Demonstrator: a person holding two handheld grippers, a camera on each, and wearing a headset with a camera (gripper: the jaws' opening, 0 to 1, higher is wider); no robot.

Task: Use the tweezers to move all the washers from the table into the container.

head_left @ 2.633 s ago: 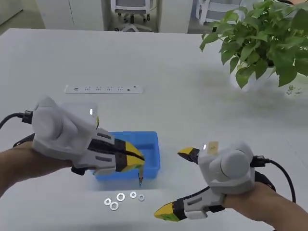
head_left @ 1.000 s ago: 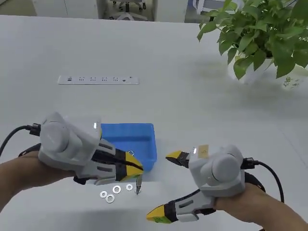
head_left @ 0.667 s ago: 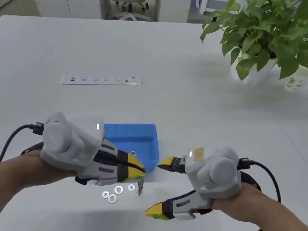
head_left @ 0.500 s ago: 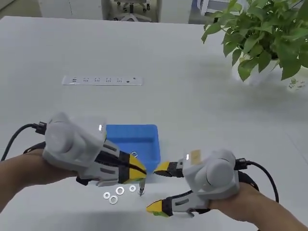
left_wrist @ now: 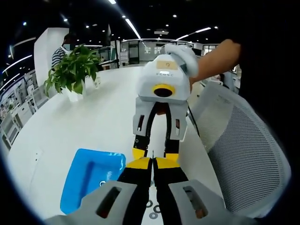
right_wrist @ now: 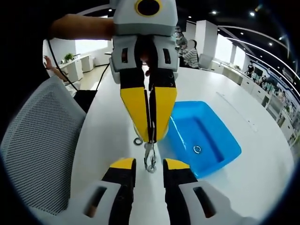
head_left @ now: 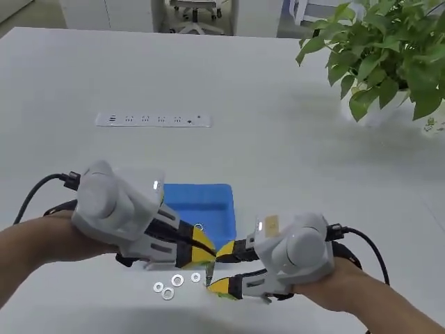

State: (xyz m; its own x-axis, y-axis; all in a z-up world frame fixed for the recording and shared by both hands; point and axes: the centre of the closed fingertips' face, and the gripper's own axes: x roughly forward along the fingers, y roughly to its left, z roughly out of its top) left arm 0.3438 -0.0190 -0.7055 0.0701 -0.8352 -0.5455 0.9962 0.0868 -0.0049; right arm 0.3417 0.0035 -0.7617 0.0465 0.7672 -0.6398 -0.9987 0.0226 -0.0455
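My left gripper (head_left: 201,249) is shut on slim metal tweezers (right_wrist: 150,146), which point down at the table just in front of the blue container (head_left: 208,203). My right gripper (head_left: 222,268) faces it, open, one jaw on each side of the tweezers' tips (right_wrist: 150,161). A small ring shows at the tips; I cannot tell if it is a gripped washer. Several washers (head_left: 177,280) lie on the table below the left gripper, and another washer (right_wrist: 138,141) lies close to the tips. One washer (right_wrist: 197,149) rests inside the container (right_wrist: 206,136).
A white power strip (head_left: 153,120) lies farther back on the table. A potted plant (head_left: 389,56) stands at the back right. A mesh office chair (left_wrist: 243,154) is beside the table's near edge.
My right gripper has moved left until its jaws flank the tweezers' tips. The left gripper with the tweezers has stayed near the container's front edge. The head camera has shifted.
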